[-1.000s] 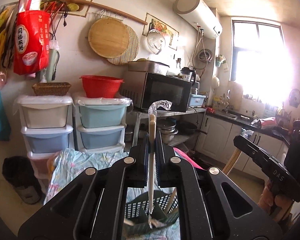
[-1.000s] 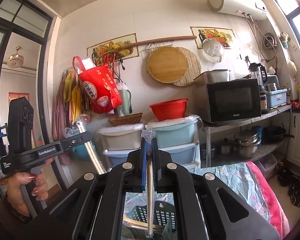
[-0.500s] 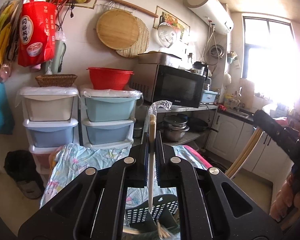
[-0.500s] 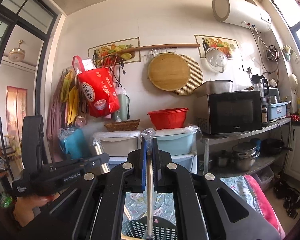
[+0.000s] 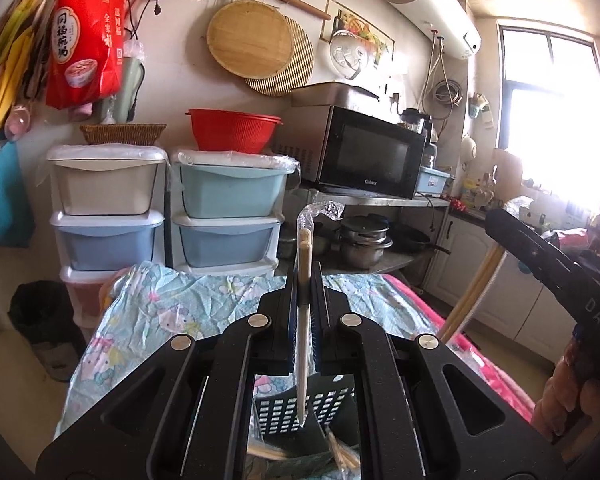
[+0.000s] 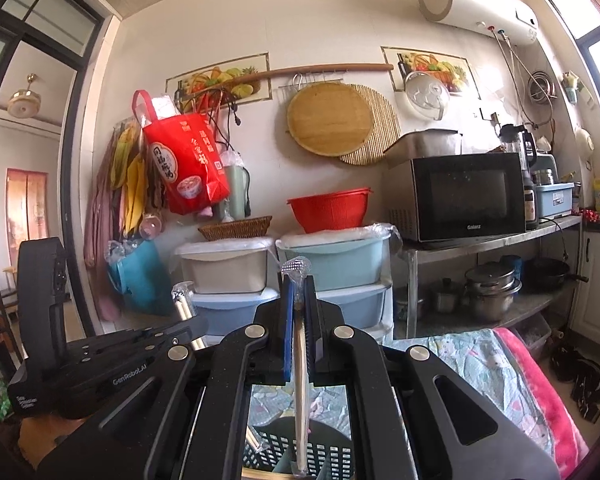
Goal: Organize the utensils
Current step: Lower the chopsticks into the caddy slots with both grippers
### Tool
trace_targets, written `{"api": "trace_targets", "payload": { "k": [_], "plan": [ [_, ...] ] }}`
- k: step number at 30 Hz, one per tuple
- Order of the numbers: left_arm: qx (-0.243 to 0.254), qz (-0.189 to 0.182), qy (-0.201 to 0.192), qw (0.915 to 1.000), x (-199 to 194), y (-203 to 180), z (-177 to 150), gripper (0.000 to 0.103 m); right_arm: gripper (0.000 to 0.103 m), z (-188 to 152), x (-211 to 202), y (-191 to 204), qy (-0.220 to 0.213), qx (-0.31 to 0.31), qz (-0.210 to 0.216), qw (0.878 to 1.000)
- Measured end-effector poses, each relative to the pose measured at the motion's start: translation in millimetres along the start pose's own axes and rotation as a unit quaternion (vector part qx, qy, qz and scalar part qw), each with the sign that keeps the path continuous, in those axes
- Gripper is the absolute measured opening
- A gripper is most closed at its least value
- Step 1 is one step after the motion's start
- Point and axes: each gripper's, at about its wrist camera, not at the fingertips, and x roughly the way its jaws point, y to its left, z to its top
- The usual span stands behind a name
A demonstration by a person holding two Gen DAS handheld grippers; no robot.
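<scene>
Kitchen behind, each hand-held gripper [image 5: 304,280] [image 6: 298,292] clamps wrapped chopsticks [image 5: 303,344] [image 6: 300,380] above basket [image 5: 292,408].

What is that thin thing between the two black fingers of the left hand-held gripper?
A wrapped pair of wooden chopsticks, clamped upright in the left hand-held gripper, tips hanging over the black slotted plastic basket. The left wrist view shows it.

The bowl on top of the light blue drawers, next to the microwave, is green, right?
Not quite. The bowl on the light blue drawers beside the microwave is red, not green. The right wrist view shows it clearly, and the left wrist view agrees.
</scene>
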Motion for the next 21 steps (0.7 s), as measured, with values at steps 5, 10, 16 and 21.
{"api": "trace_targets", "payload": {
  "k": [5,10,16,21],
  "plan": [
    [0.001,0.008,0.004,1.0,5.2,-0.1,-12.1,0.003,0.005,-12.8,1.7,2.1,-0.006,-0.011,0.004,1.0],
    [0.007,0.011,0.007,0.9999,7.2,-1.2,-22.0,0.003,0.005,-26.0,5.3,10.1,-0.007,-0.037,0.001,0.999],
    [0.013,0.019,0.012,0.9997,10.3,-1.1,-31.2,0.003,0.005,-37.7,12.1,10.1,0.005,-0.032,-0.003,0.999],
    [0.01,0.015,0.017,0.9997,12.2,-0.2,-39.7,0.003,0.005,-46.7,15.6,8.7,0.012,-0.028,-0.002,1.0]
  ]
}}
